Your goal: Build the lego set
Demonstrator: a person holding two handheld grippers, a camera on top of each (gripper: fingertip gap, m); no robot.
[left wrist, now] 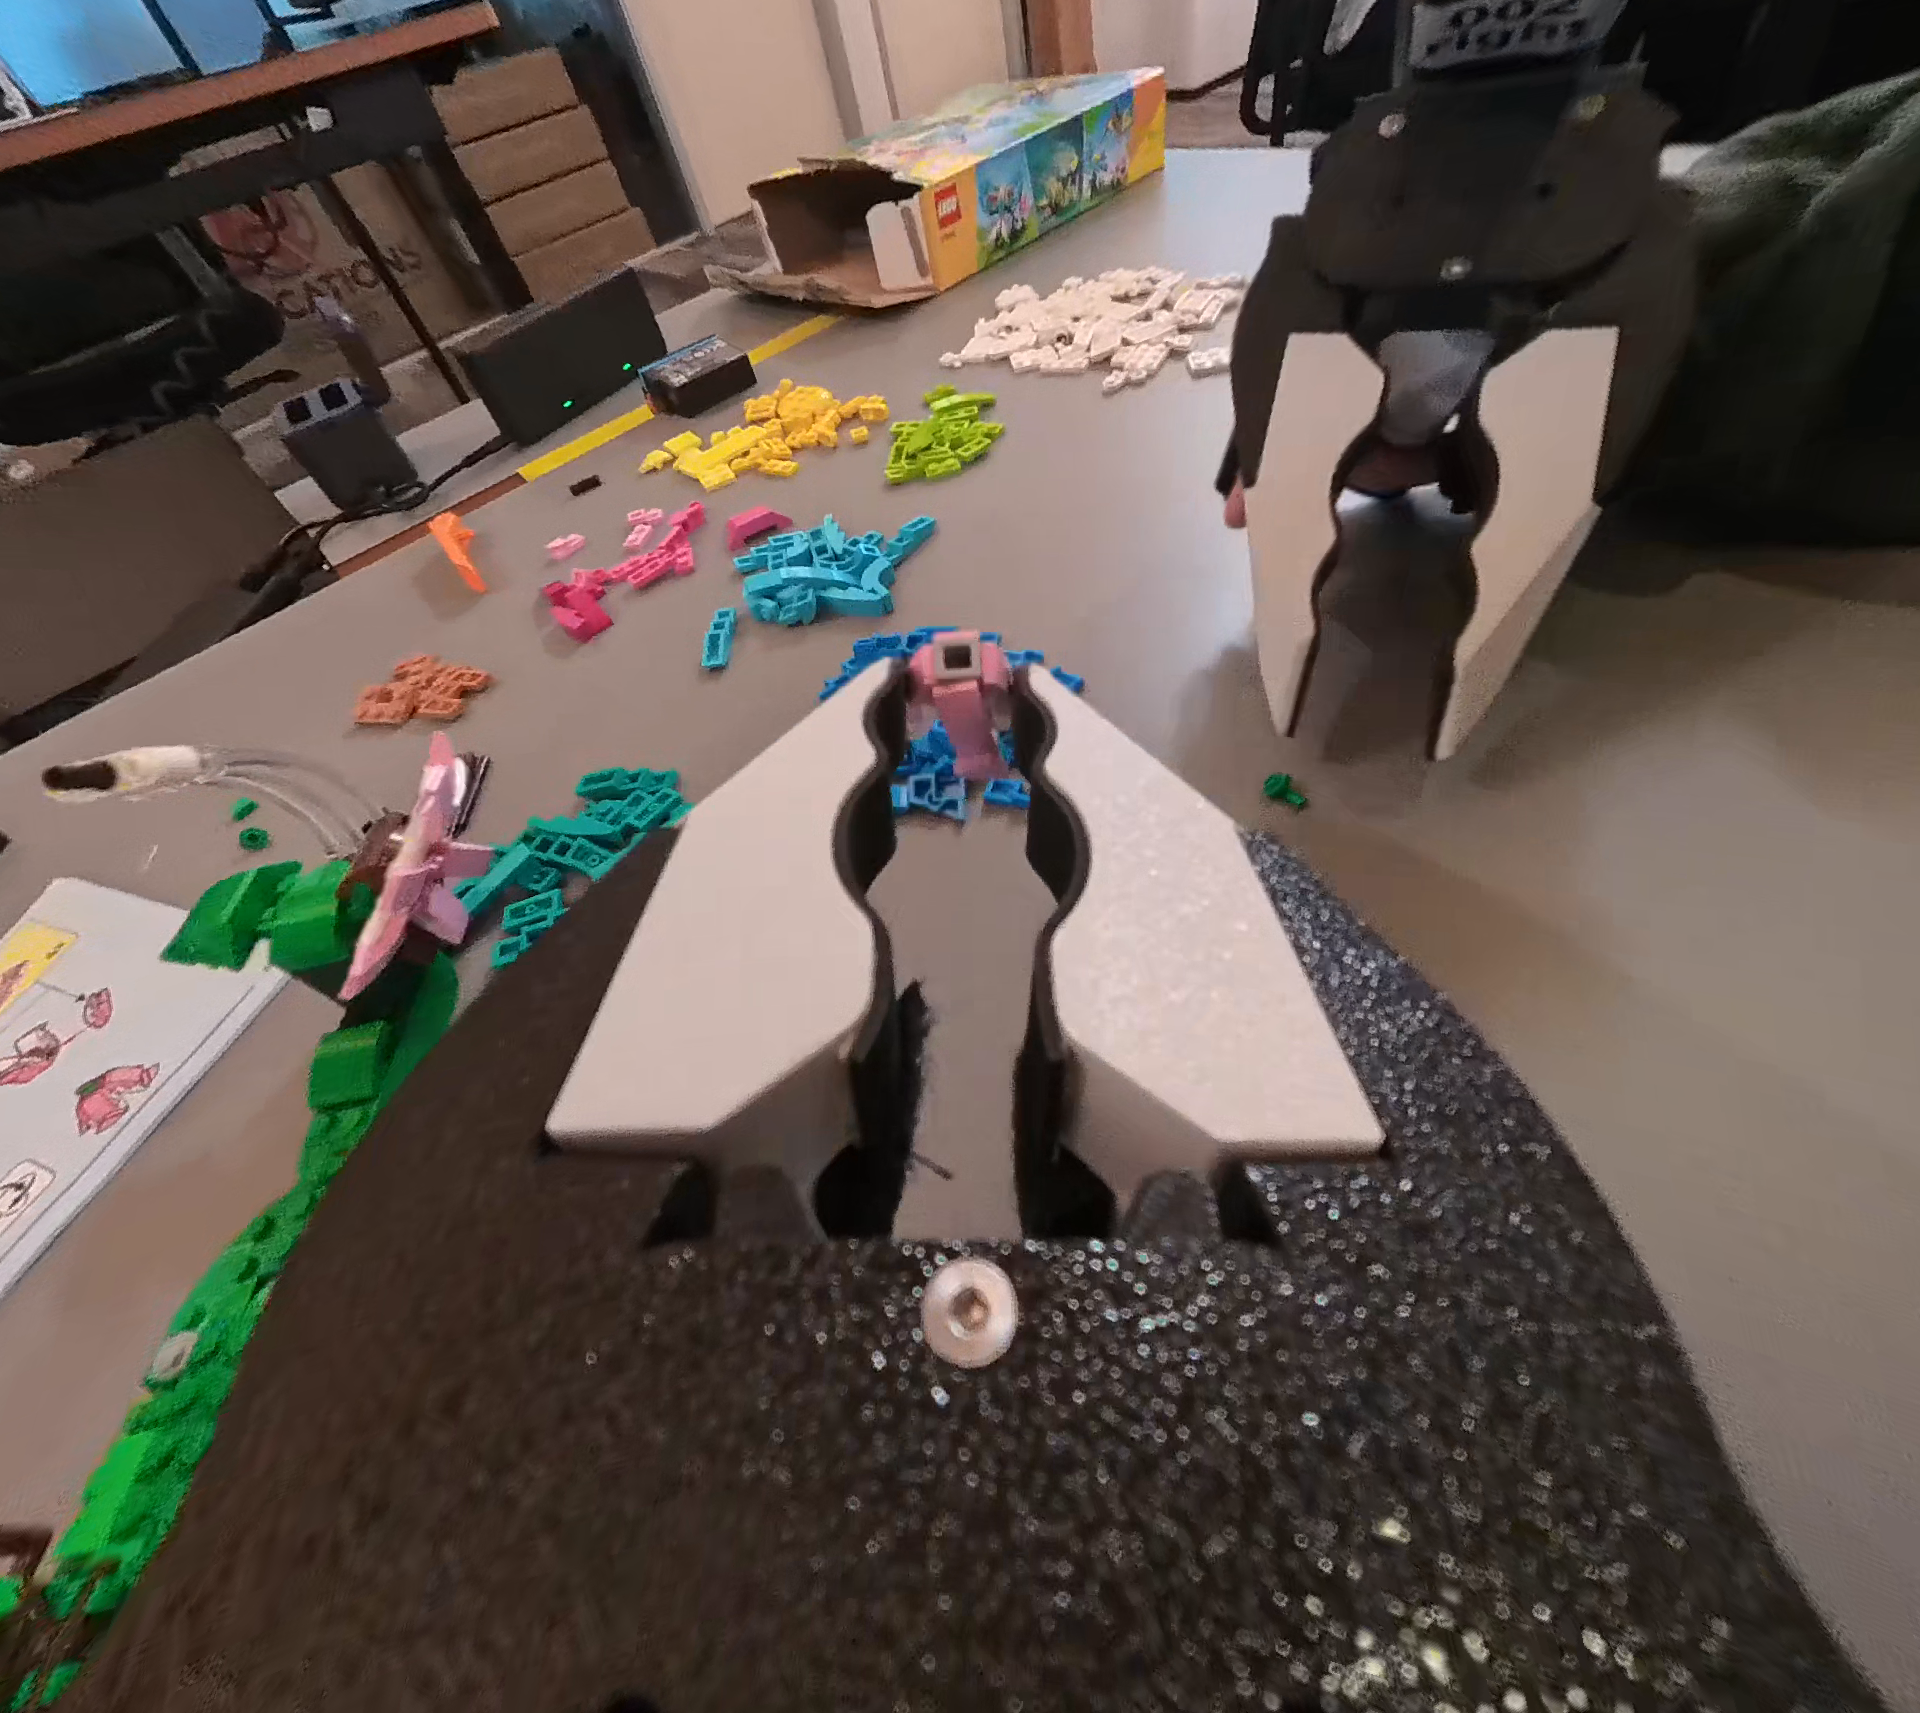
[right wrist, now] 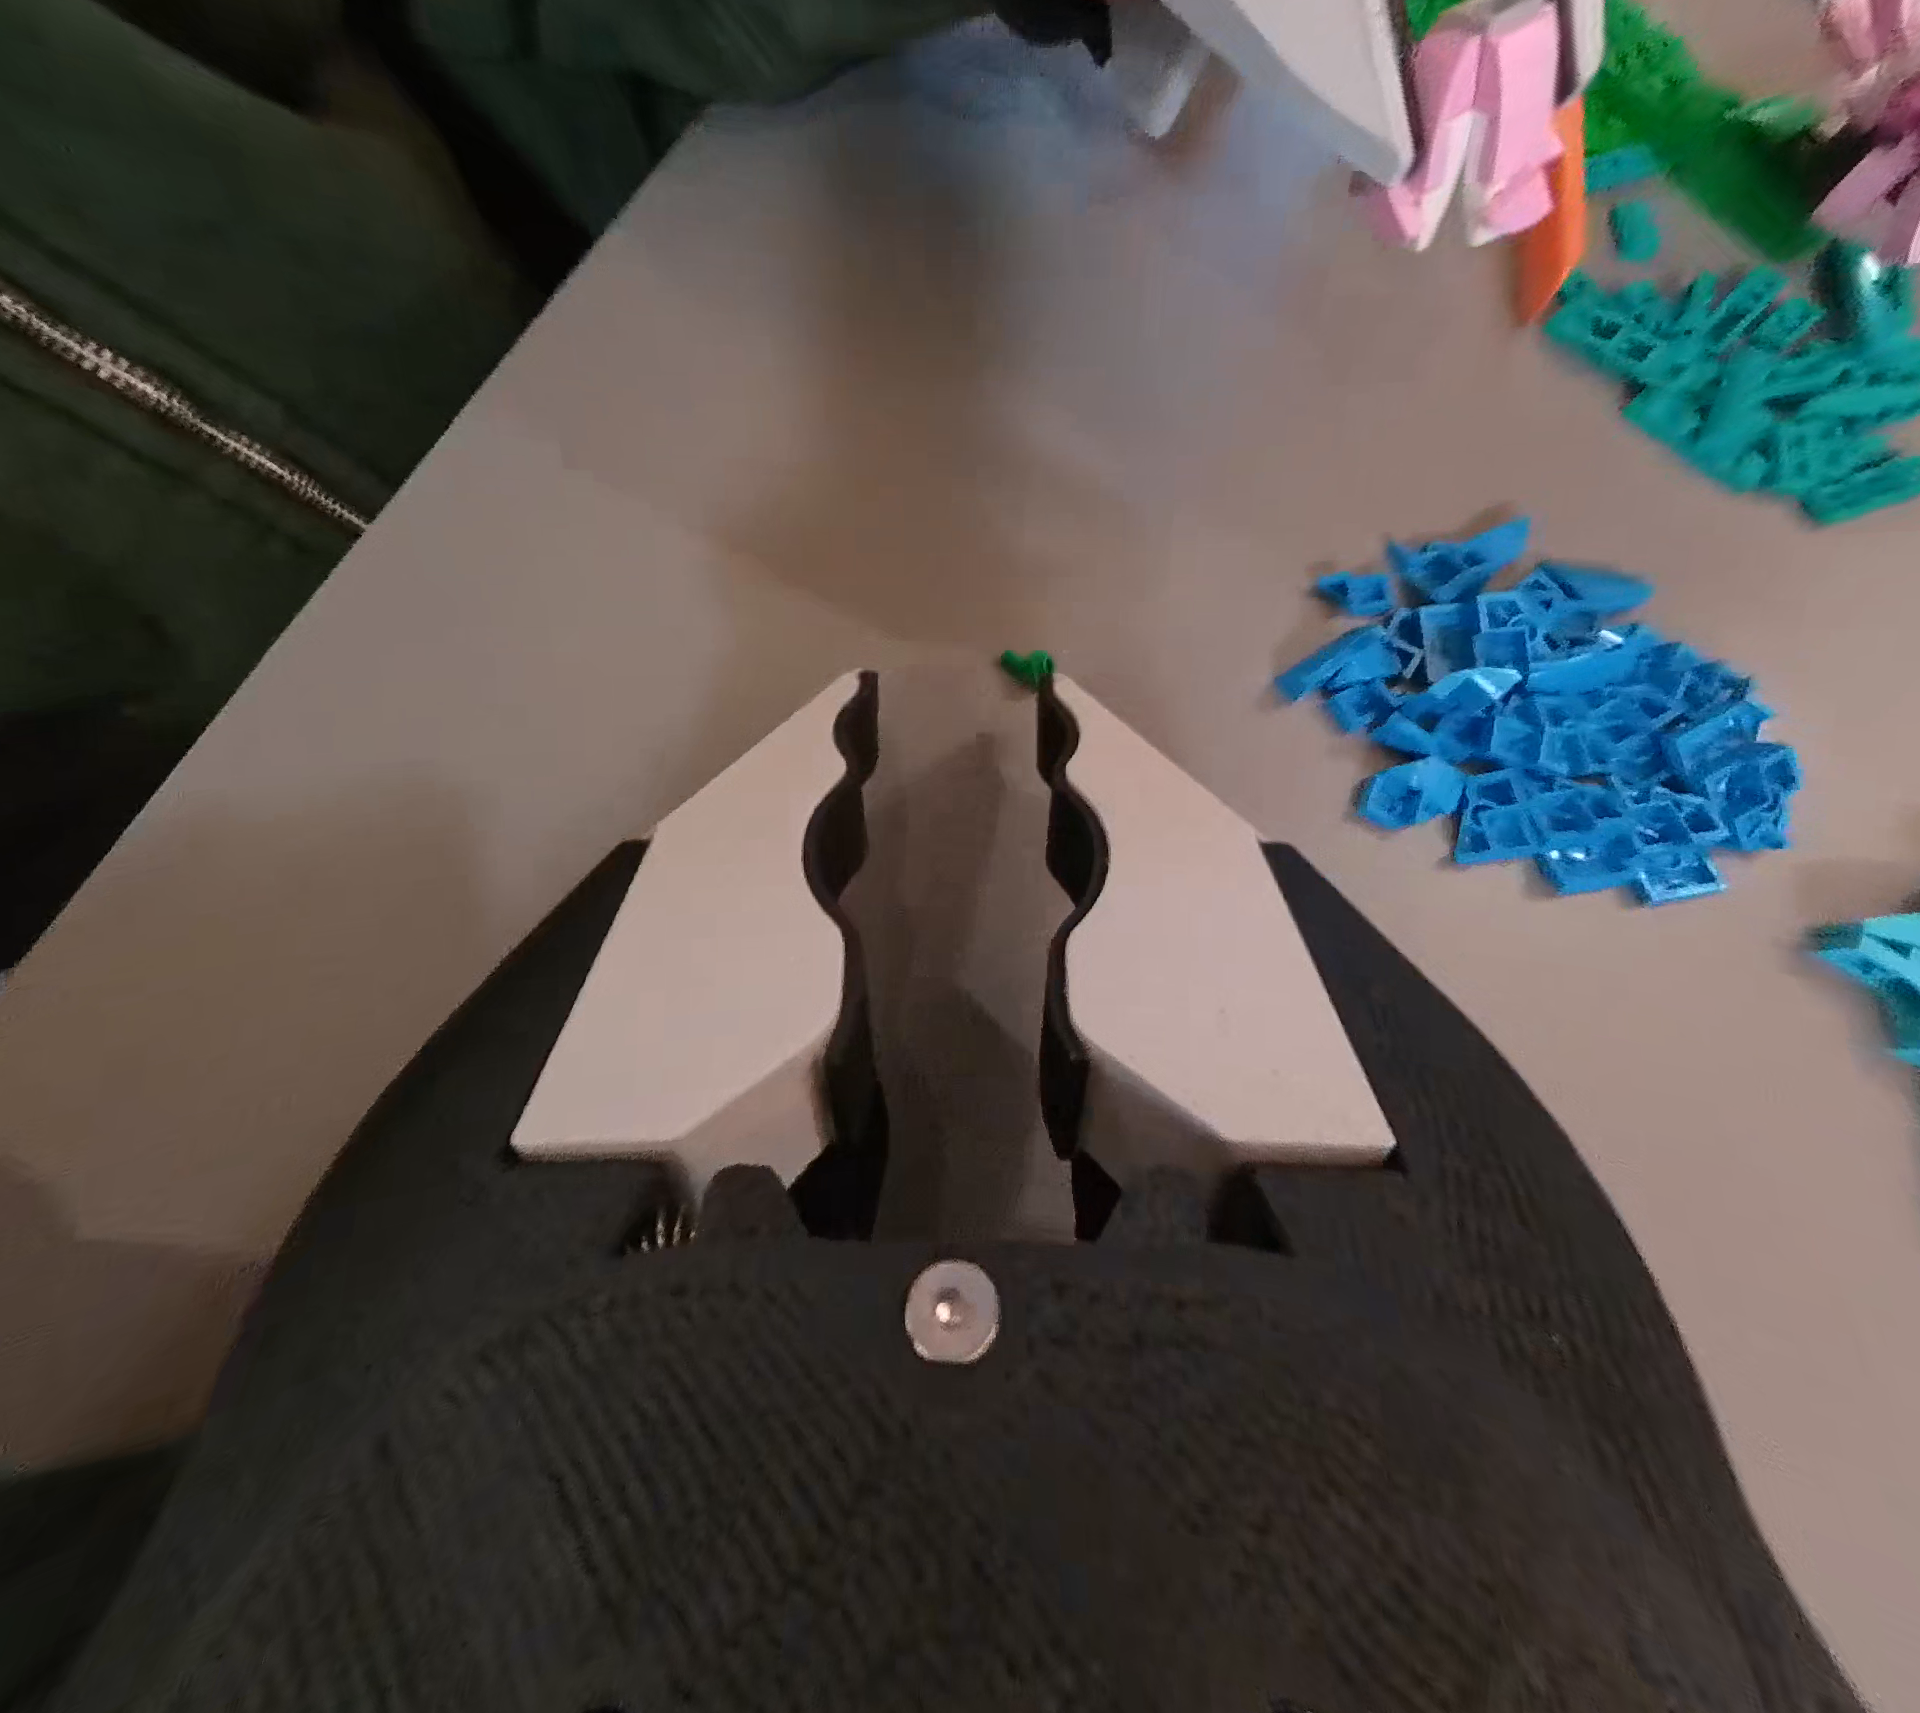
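Observation:
My left gripper (left wrist: 956, 676) is shut on a small pink lego assembly (left wrist: 961, 707) and holds it above the blue brick pile (left wrist: 935, 785). It also shows at the top right of the right wrist view (right wrist: 1486, 115) with the pink assembly (right wrist: 1455, 157) in its tips. My right gripper (right wrist: 954, 684) is open and empty, tips down near the table; it shows in the left wrist view (left wrist: 1371, 733) too. A tiny green piece (right wrist: 1027, 666) lies just beyond its right fingertip. A green build with a pink flower (left wrist: 416, 874) stands at the left.
Sorted brick piles cover the grey table (left wrist: 1558, 936): teal (left wrist: 592, 832), light blue (left wrist: 821, 572), pink (left wrist: 623, 562), yellow (left wrist: 769, 427), lime (left wrist: 940, 432), white (left wrist: 1101, 323), brown-orange (left wrist: 421, 687). An instruction booklet (left wrist: 104, 1040) lies left, the open box (left wrist: 966, 198) at the back. A person's green jacket (right wrist: 208, 209) is at the near edge.

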